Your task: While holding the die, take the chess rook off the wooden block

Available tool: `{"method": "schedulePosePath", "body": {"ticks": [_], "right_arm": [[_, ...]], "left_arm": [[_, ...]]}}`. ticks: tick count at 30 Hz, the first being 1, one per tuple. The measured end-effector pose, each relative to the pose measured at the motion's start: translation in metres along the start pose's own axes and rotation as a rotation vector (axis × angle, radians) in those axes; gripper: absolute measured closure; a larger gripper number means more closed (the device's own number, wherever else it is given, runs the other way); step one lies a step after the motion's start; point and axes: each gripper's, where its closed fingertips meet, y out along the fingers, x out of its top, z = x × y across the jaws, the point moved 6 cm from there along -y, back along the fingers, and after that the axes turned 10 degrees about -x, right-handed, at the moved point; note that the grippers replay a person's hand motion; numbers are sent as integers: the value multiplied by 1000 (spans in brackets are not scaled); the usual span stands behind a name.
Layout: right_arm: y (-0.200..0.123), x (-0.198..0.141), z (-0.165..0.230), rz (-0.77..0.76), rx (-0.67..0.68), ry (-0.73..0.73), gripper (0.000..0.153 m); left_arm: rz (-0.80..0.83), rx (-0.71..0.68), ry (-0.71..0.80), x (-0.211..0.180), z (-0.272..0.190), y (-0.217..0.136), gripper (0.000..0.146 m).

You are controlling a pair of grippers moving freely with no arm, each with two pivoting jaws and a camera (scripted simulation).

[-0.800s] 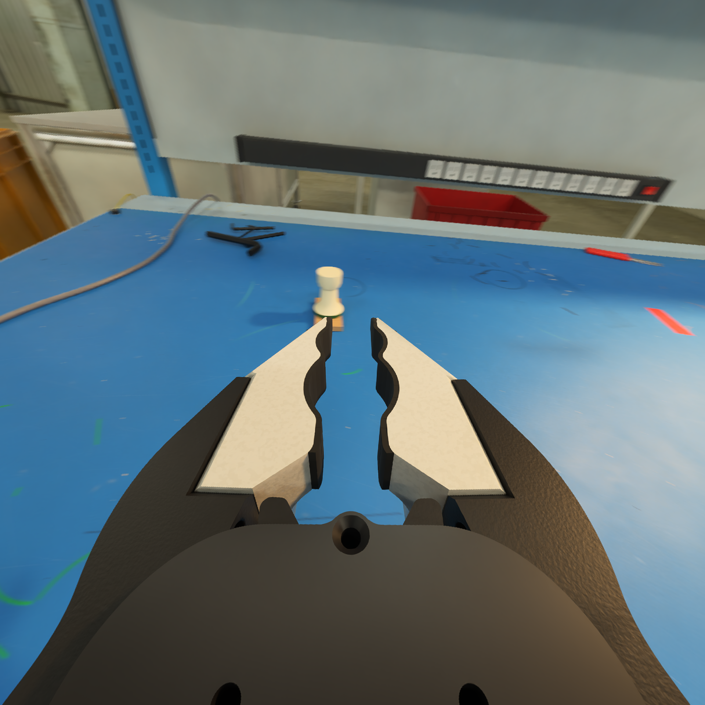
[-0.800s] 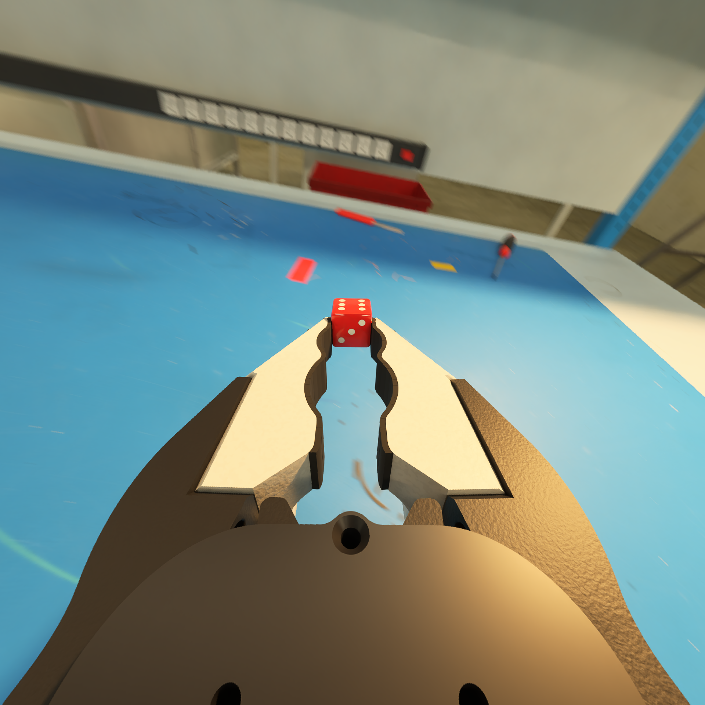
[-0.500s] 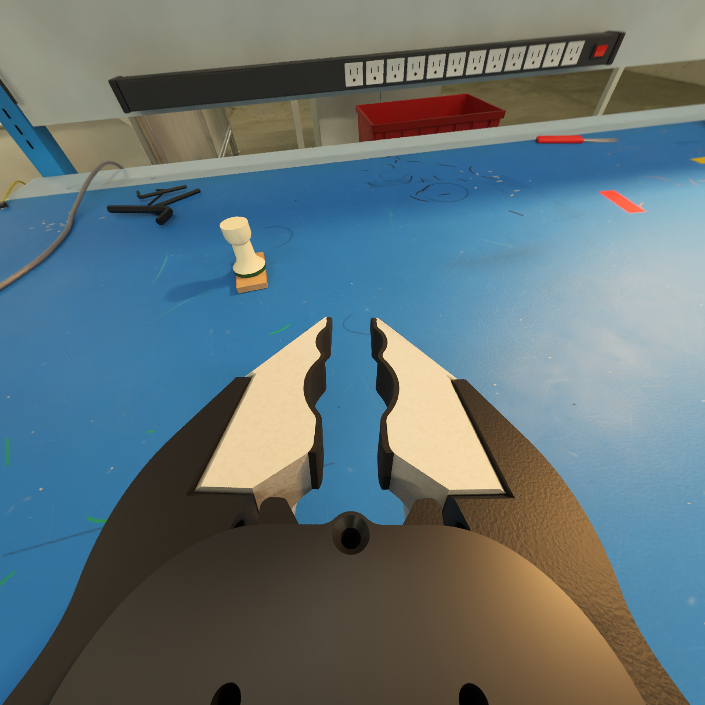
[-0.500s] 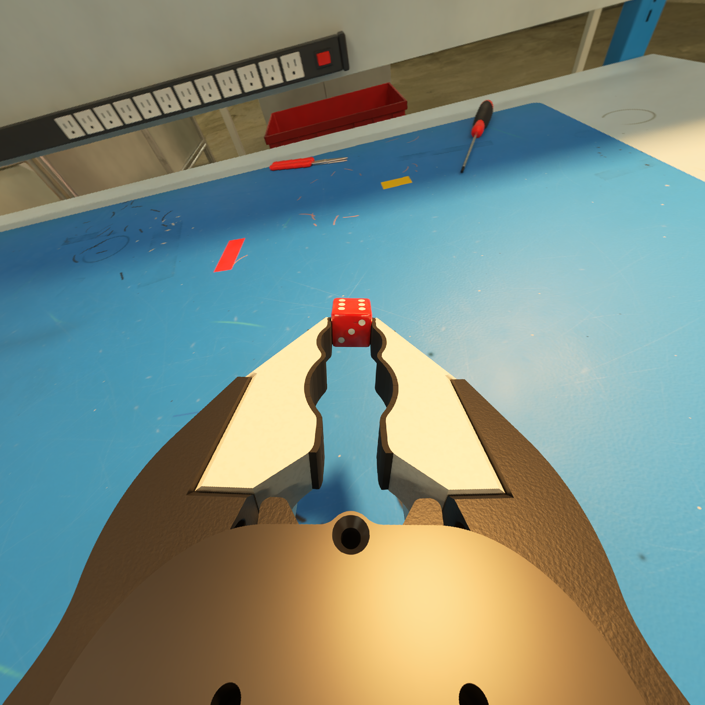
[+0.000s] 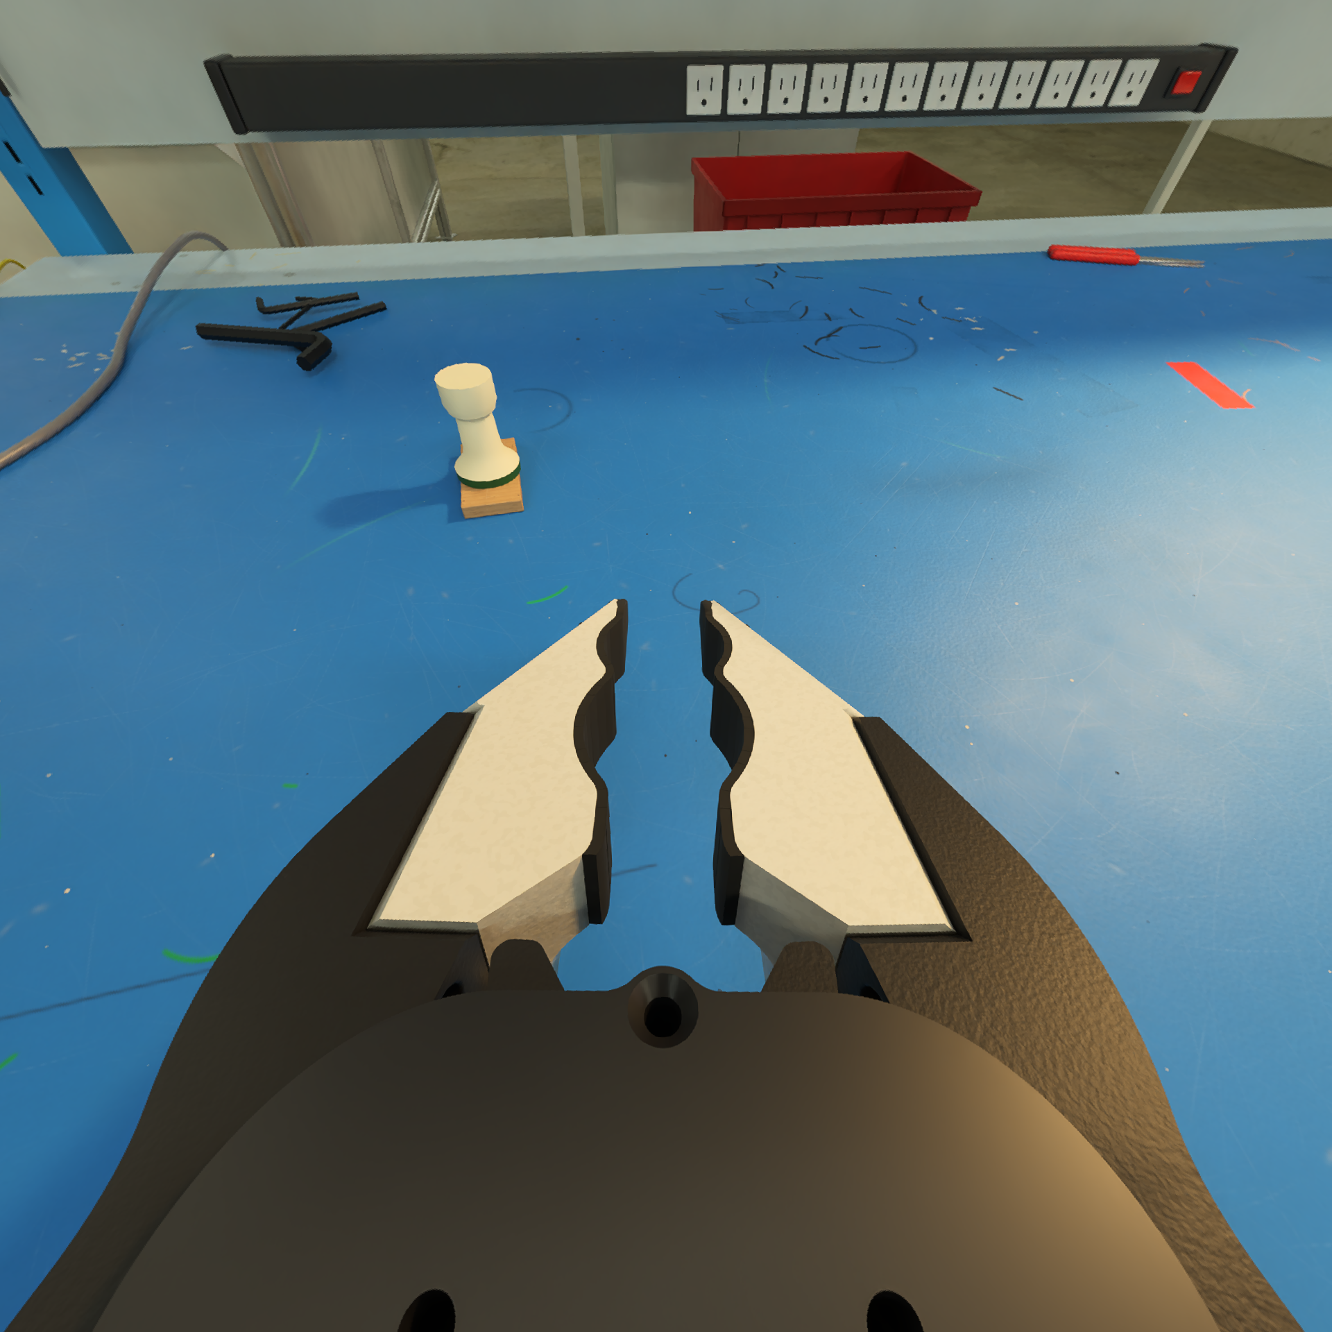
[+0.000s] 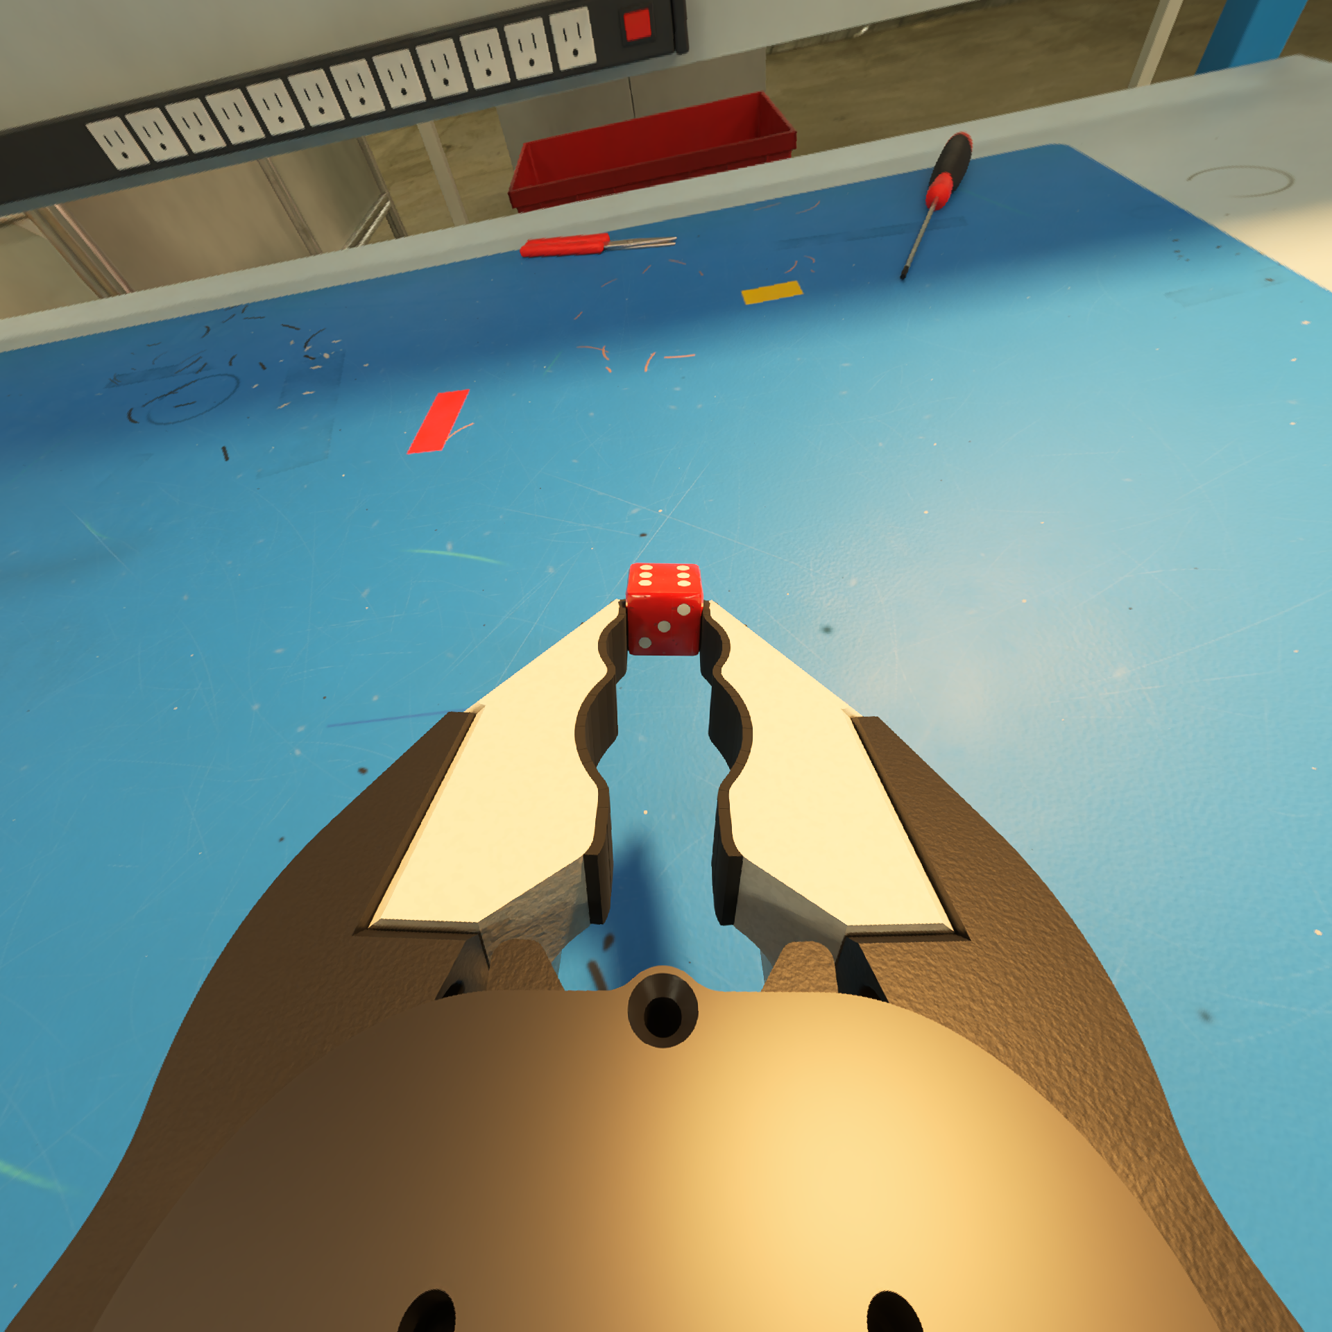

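Observation:
A cream chess rook (image 5: 476,425) with a green base ring stands upright on a small wooden block (image 5: 491,496) on the blue mat, up and to the left in the left wrist view. My left gripper (image 5: 663,613) is open and empty, above the mat, well short of the rook and to its right. My right gripper (image 6: 663,620) is shut on a red die (image 6: 663,609) with white pips, held at the fingertips above the mat. The rook and block do not show in the right wrist view.
Black hex keys (image 5: 288,324) and a grey cable (image 5: 108,360) lie far left. A red screwdriver (image 5: 1103,254) lies at the far edge, also in the right wrist view (image 6: 576,245). A black-and-red screwdriver (image 6: 933,194), red tape (image 6: 438,422), yellow tape (image 6: 771,292). A red bin (image 5: 829,187) behind the table.
The left view has swung right and tilted down, so the rook and block moved from just ahead of the fingertips to the upper left. The right gripper turned, still gripping the die.

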Motion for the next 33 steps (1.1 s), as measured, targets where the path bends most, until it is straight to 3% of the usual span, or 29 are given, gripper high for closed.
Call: {"method": "schedulePosePath", "body": {"ticks": [9,33], "right_arm": [[9,-3,0,48,32,56,134],[1,-4,9,35,34,11,134]], "left_arm": [[23,19,38,-1,-1,5,126],[36,28,35,-3,-2,2,126]]}}
